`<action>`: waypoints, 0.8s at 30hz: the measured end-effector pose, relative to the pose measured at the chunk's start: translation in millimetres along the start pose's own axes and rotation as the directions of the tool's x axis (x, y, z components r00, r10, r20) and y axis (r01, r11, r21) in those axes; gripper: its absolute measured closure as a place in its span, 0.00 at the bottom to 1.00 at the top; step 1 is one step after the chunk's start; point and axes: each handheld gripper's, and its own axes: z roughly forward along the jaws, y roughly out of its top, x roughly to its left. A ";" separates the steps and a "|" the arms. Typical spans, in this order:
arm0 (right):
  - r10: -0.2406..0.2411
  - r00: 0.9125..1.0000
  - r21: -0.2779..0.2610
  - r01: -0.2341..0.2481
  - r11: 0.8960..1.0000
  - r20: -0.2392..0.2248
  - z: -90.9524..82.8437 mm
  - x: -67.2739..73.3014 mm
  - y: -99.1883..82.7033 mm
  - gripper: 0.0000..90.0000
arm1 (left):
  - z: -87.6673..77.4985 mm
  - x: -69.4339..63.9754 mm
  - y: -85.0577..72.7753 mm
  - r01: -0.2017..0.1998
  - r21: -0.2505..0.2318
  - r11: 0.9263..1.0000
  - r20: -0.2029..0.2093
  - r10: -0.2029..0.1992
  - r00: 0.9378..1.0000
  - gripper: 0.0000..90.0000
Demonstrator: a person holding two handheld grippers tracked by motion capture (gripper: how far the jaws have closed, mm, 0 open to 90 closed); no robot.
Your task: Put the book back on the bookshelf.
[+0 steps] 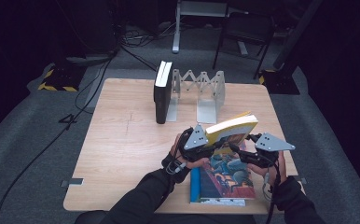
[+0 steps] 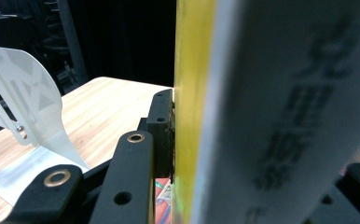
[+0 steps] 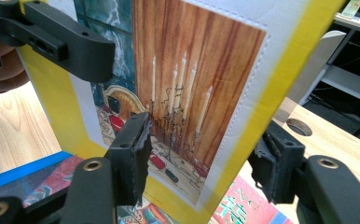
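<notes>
L fingers clamp yellow book edge.

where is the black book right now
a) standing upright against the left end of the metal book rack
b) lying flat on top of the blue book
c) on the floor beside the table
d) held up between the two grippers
a: in the high view the black book stands upright at the far side of the table, against the left end plate of the metal book rack, apart from both grippers.
</notes>
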 end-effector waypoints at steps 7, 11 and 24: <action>-0.001 1.000 0.022 0.001 1.000 -0.012 -10.8 -1.6 -5.6 0.44 | -3.2 -2.7 0.6 -0.020 0.009 1.000 -0.031 0.021 0.999 0.83; -0.004 1.000 0.057 0.004 0.998 -0.005 -21.5 -6.1 -14.4 0.42 | -6.9 0.0 0.5 -0.001 0.013 1.000 -0.046 0.002 0.999 0.83; 0.106 0.988 0.296 -0.135 0.946 0.113 -60.1 -41.4 -82.0 0.37 | -23.6 19.1 0.4 0.031 0.004 1.000 -0.151 -0.030 0.988 0.83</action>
